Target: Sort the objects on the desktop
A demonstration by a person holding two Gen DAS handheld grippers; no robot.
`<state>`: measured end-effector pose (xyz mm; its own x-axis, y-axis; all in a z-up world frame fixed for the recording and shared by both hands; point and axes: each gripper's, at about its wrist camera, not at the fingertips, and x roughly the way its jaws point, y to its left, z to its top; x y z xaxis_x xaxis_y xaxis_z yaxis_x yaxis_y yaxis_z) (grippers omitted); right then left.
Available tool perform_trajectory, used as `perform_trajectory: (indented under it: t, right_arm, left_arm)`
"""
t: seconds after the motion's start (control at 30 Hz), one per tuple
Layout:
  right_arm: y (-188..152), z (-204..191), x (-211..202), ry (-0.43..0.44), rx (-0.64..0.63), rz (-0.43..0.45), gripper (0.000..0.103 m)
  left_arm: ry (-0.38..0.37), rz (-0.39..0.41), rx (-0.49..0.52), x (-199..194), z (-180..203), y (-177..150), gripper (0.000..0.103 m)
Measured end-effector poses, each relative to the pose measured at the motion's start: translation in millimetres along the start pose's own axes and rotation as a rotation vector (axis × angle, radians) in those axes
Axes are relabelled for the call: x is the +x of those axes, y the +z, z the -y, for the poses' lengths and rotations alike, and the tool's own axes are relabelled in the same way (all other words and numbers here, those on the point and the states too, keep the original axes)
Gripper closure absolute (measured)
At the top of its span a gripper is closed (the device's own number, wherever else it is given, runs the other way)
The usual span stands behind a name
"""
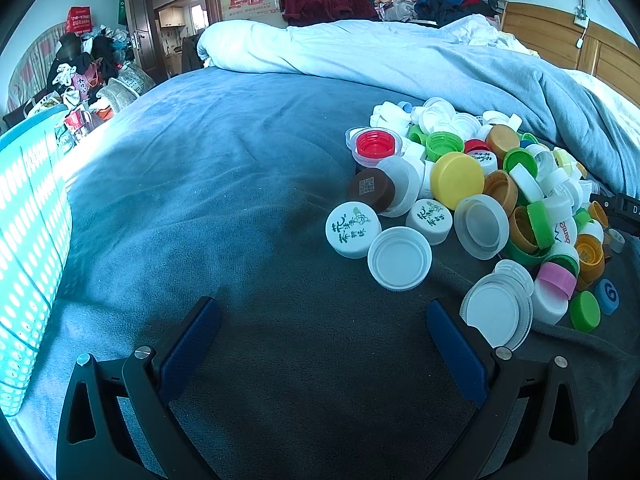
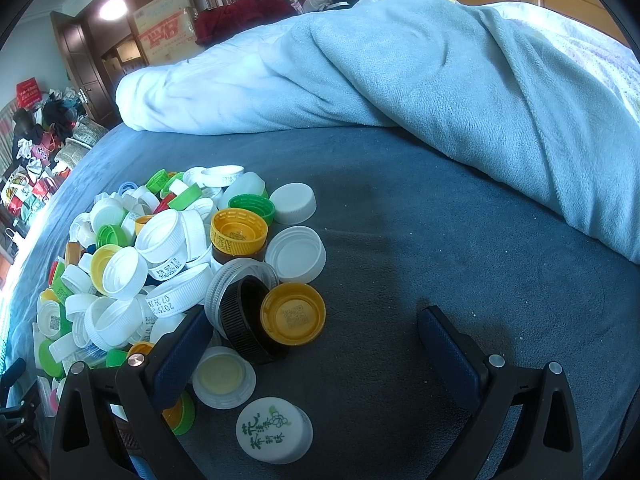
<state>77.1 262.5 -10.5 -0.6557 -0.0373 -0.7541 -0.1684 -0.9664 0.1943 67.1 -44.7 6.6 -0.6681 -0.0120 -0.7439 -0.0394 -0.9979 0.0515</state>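
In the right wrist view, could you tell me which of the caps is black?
Only one: the ribbed black cap at the pile's near edge, tilted on its side against the orange cap with a printed code inside. The others look white, green, yellow or orange.

White, green, yellow and orange caps point(image 1: 480, 200) heap on a dark blue bed point(image 1: 240, 160). One red cap point(image 1: 375, 144), one brown cap point(image 1: 371, 189) printed with a code, one pink cap point(image 1: 557, 279). A white cap point(image 2: 274, 435) bears green characters. Pale blue blanket point(image 2: 440, 72); turquoise perforated basket point(image 1: 28, 240); claw pads point(image 1: 188, 348) are blue.
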Motion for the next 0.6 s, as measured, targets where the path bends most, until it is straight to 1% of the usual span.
perform_trajectory:
  t: [0.3,0.47,0.5,0.57,0.6]
  right_arm:
    - [0,0,0,-0.001,0.000,0.001,0.000]
    - [0,0,0,-0.001,0.000,0.000,0.000]
    - [0,0,0,-0.001,0.000,0.001,0.000]
    - [0,0,0,-0.001,0.000,0.001,0.000]
    - [0,0,0,-0.001,0.000,0.001,0.000]
  left_arm:
    - [-0.002,-0.001,-0.001,0,0,0,0.002]
    - [-0.030,0.020,-0.001,-8,-3,-4,0.002]
    - [-0.039,0.026,-0.003,-10,-4,-5,0.004]
    - [-0.042,0.031,-0.010,-13,-5,-5,0.016]
    - [-0.056,0.034,-0.012,-14,-6,-4,0.019]
